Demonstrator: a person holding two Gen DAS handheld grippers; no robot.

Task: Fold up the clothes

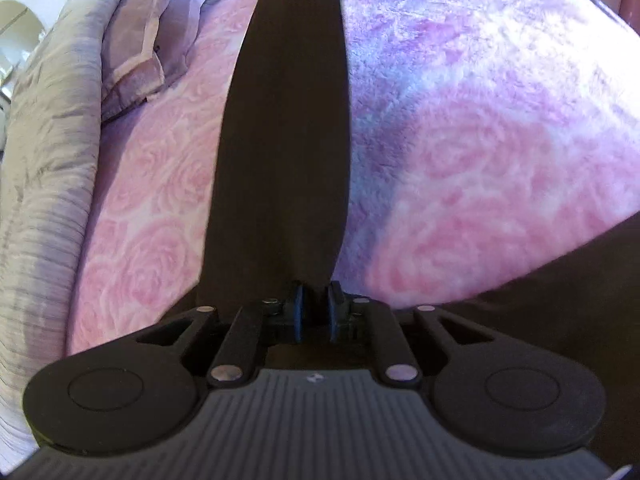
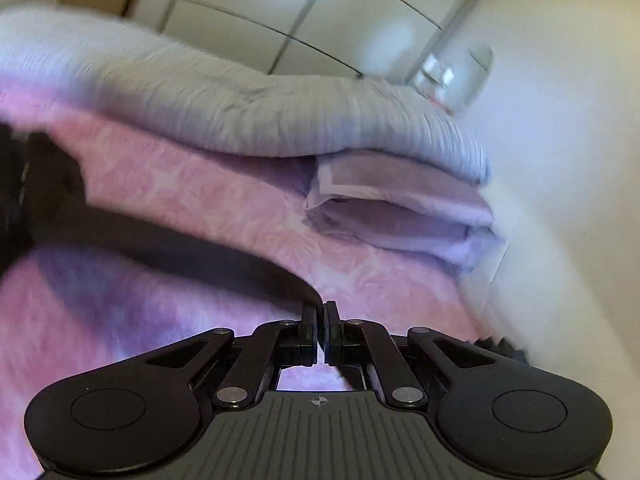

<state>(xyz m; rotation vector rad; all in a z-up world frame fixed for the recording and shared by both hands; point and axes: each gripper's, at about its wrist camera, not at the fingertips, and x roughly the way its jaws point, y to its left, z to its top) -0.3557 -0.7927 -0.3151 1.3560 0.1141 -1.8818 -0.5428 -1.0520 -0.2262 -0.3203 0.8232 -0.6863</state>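
Note:
A black garment (image 1: 284,128) is stretched taut above a pink rose-patterned blanket (image 1: 480,184). In the left wrist view it runs as a long dark band from my left gripper (image 1: 316,308) to the far top edge. My left gripper is shut on its near end. In the right wrist view the same black garment (image 2: 180,248) runs from my right gripper (image 2: 320,324) toward the left edge. My right gripper is shut on that end. The garment's far parts are hidden or blurred.
A grey quilted comforter (image 1: 44,160) is rolled along the bed's left side, also in the right wrist view (image 2: 240,120). A folded lilac pillowcase (image 2: 400,208) lies beside it. A white wardrobe (image 2: 300,8) and wall stand behind. More dark cloth (image 1: 560,280) hangs at lower right.

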